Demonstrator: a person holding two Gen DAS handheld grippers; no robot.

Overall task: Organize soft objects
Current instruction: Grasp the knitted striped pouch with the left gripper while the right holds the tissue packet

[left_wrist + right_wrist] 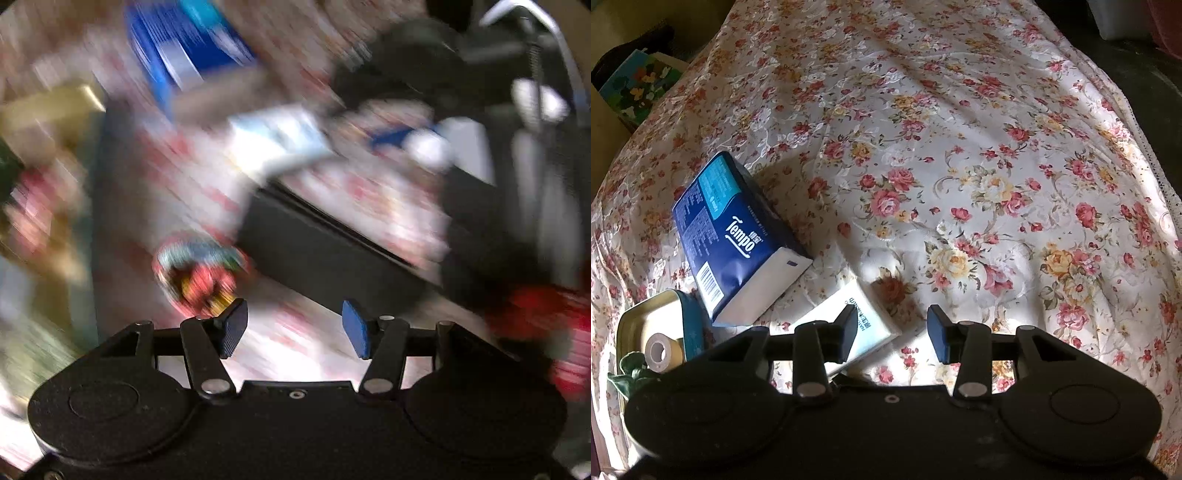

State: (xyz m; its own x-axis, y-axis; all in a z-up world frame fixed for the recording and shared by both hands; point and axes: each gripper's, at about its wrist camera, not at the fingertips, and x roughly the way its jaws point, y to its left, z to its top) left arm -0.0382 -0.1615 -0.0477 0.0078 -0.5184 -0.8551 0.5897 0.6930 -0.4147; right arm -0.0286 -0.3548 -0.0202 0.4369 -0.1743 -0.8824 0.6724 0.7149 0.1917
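A blue Tempo tissue pack lies tilted on the floral cloth. A small white tissue pack lies just in front of my right gripper, which is open and empty, its left finger over the pack's edge. The left wrist view is heavily blurred: my left gripper is open and empty, with a colourful soft object just beyond its left finger. The blue pack and the white pack show farther off.
An open tin holding a tape roll sits at the left beside the blue pack. A dark box lies ahead of the left gripper. A red item is at its right. A picture book lies off the cloth.
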